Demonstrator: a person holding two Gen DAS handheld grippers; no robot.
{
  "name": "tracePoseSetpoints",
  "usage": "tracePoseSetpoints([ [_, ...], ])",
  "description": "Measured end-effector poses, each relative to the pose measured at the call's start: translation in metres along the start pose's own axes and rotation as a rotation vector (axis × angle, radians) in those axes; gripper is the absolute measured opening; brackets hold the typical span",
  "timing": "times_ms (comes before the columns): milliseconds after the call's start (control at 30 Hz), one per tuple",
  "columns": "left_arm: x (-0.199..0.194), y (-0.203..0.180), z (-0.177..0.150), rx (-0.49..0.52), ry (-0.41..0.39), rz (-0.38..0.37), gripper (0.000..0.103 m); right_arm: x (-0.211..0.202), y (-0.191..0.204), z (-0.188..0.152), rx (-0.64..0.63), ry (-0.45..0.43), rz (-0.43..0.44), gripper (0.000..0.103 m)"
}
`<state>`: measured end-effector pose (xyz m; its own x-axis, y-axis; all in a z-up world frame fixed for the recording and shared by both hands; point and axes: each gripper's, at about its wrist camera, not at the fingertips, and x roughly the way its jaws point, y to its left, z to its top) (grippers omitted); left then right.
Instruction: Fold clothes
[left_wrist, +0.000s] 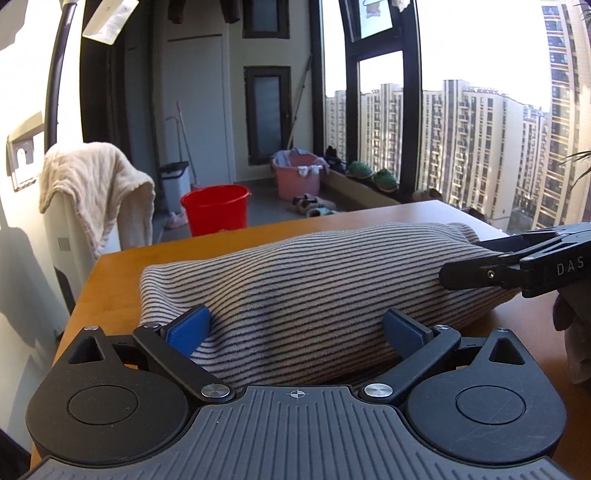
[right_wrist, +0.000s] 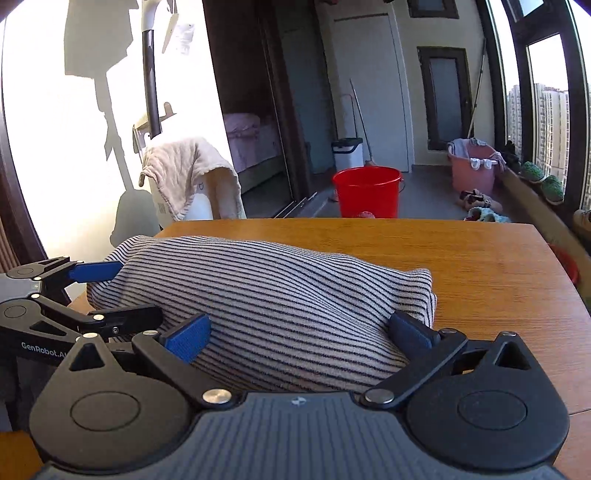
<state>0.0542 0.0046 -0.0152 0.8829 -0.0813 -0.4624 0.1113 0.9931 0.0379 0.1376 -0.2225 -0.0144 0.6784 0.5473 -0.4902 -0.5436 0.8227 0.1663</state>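
- While the striped garment is lying as a folded, puffy bundle on the wooden worktop, both tongs are standing released at its near side.
- The left tongs are spreading wide, with the garment's near fold bulging into the gap; the blue pads are sitting at the cloth's surface without pinching it.
- The right tongs are likewise gaping, their blue pads flanking the near edge of the same bundle and clamping nothing.
- In the left wrist view the right tongs are entering from the right edge of the frame, reaching over the garment's right end.
- In the right wrist view the left tongs are appearing at the left, beside the garment's left end.
- The bundle is occupying the near-left part of the worktop, leaving the far right corner bare.
- Beyond the worktop's far edge a red bucket and a pink basket are standing on the floor, and a cream towel is hanging over a white appliance beyond the worktop's left edge.
- Tall windows are showing apartment blocks to the right.
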Motion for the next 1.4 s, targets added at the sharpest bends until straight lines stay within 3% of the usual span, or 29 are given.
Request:
tracePoseSetpoints([
  [167,0.035,0.007,0.015,0.051,-0.008,0.020,0.103,0.034,-0.019,0.021,-0.009,0.026,-0.076,0.103],
  [300,0.049,0.001,0.019,0.094,0.017,0.055,0.103,0.052,-0.030,0.029,0.034,0.062,-0.087,0.103],
  [367,0.048,-0.002,0.018,0.112,0.019,0.070,0.103,0.049,-0.031,0.027,0.039,0.051,-0.089,0.103],
  [467,0.042,-0.005,0.014,0.116,-0.002,0.093,0.103,0.032,-0.016,0.019,-0.001,-0.019,-0.166,0.103],
  [600,0.029,-0.005,0.007,0.080,-0.011,0.125,0.103,0.011,0.002,0.005,-0.040,-0.039,-0.237,0.103],
  [767,0.010,-0.014,-0.001,0.079,-0.013,0.190,0.103,-0.016,0.013,-0.013,0.043,-0.031,-0.264,0.103],
  [1000,-0.031,-0.021,-0.017,-0.065,0.043,0.205,0.103,-0.049,0.037,-0.041,0.110,0.027,-0.275,0.103],
  [1133,-0.039,-0.025,-0.026,-0.115,0.181,0.249,0.103,-0.051,0.049,-0.052,0.146,0.146,-0.327,0.103],
  [1233,-0.048,-0.028,-0.037,-0.159,0.249,0.265,0.103,-0.057,0.060,-0.062,0.122,0.184,-0.358,0.103],
  [1400,-0.065,-0.030,-0.046,-0.194,0.255,0.250,0.103,-0.063,0.070,-0.070,0.088,0.198,-0.364,0.103],
])
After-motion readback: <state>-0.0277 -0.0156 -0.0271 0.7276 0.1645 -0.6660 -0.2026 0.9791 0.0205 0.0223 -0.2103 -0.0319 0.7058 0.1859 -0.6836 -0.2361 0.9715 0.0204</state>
